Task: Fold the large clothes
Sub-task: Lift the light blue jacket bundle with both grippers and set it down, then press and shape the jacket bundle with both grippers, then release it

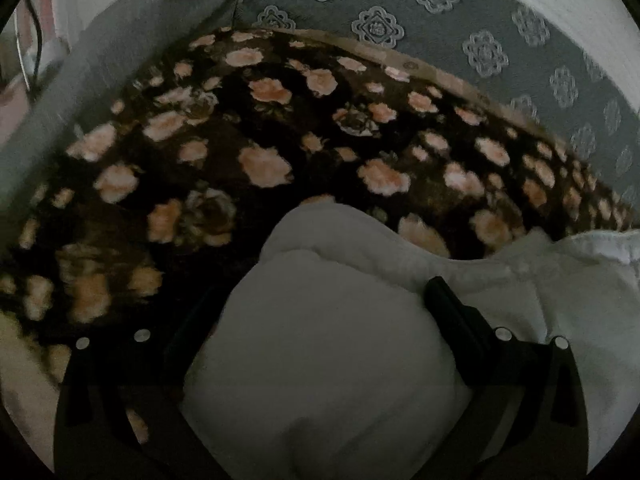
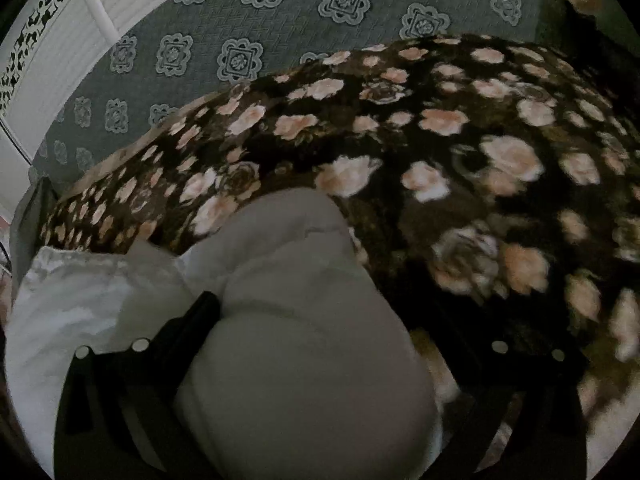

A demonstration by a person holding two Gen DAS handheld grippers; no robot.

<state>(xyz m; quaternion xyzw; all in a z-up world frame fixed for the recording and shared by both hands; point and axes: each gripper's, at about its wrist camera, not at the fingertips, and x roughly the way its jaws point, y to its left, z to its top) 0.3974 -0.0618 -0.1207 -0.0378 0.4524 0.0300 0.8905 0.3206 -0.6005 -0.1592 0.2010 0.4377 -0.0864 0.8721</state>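
Note:
A large white garment (image 1: pixel 328 344) lies bunched on a dark blanket with pink roses (image 1: pixel 248 140). In the left wrist view a thick fold of it fills the space between the fingers of my left gripper (image 1: pixel 320 292); the right finger (image 1: pixel 452 312) presses its side, and the left finger is mostly lost against the dark blanket. In the right wrist view my right gripper (image 2: pixel 320 320) holds another thick fold of the white garment (image 2: pixel 304 352); its left finger (image 2: pixel 200 320) shows, and the right finger is hard to see. More white cloth spreads left (image 2: pixel 80 300).
The rose blanket (image 2: pixel 440 140) covers a bed with a grey-green patterned bedspread (image 1: pixel 460 20) (image 2: pixel 240 32). A grey pillow (image 1: pixel 132 40) lies at the far left. A white wall or panel (image 2: pixel 60 60) stands beyond the bed.

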